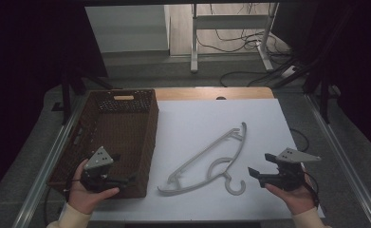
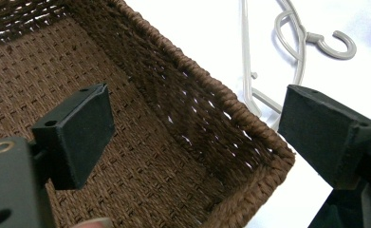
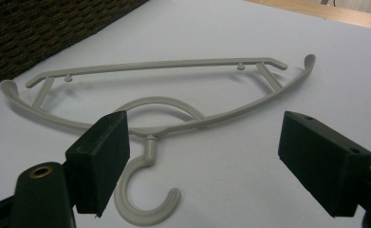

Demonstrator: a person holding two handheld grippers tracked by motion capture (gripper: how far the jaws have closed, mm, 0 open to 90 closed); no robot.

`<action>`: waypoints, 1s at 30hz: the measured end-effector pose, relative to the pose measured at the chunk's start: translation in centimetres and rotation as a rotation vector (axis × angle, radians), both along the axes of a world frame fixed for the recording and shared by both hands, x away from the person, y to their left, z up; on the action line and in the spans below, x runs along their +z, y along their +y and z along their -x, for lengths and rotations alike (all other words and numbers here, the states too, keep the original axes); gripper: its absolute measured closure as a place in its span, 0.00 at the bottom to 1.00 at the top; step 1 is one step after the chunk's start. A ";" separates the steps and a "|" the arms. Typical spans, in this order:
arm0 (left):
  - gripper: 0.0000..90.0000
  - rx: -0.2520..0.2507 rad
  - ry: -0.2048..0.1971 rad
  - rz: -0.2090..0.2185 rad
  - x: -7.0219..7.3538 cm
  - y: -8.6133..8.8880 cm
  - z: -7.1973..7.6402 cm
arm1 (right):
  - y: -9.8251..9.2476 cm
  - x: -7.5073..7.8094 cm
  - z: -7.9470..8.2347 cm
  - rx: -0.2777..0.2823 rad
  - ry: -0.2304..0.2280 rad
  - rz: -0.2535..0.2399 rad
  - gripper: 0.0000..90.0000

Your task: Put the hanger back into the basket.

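Sitting at about nine o'clock on the table (image 1: 268, 118), a brown woven basket (image 1: 140, 114) stands open side up on the white surface, its long side running from near to far. The left gripper (image 1: 121, 178) hangs over the basket's near end at roughly seven o'clock, gripped by the person's left hand (image 1: 86, 192), with a grey three-cornered plate on top. From the left gripper view, its two black jaws stand spread wide apart with nothing between them, one jaw over the basket's woven floor and the other out past the basket's near corner rim (image 2: 249, 123), above the white surface. Just right of the basket, near the table's middle toward six o'clock, a pale grey plastic hanger (image 1: 211, 156) lies flat, apart from the basket, its bar slanting from near left toward one o'clock and its hook curling at the near end. At about four o'clock the right gripper (image 1: 261, 166) is held in the person's right hand (image 1: 294, 197), pointing toward the hanger and clear of it. Seen from the right gripper view, its jaws are likewise spread wide and empty, framing the hanger's hook (image 3: 147, 204), which lies on the surface just ahead of them.
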State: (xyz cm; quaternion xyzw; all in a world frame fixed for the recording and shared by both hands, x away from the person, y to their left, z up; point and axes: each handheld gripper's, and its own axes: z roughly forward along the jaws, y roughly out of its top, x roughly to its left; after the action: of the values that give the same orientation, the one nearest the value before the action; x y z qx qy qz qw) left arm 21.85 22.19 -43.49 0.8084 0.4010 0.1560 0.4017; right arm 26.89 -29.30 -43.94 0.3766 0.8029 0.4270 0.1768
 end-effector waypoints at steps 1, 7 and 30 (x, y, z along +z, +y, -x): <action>0.13 0.001 0.000 0.000 0.0 0.0 0.0 | 0.1 0.0 0.0 0.002 0.001 0.001 0.20; 0.13 0.002 -0.005 0.002 0.1 0.0 0.2 | 0.1 0.0 -0.1 0.008 0.003 0.000 0.20; 0.14 -0.113 -0.051 -0.025 1.7 -4.2 0.1 | 0.1 -0.2 -0.3 0.001 0.012 0.010 0.20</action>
State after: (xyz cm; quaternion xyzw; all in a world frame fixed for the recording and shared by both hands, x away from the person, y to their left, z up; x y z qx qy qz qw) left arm 21.76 17.96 -41.74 0.8305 0.3423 0.1585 0.4098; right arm 27.20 -29.18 -44.09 0.3778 0.8063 0.4209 0.1734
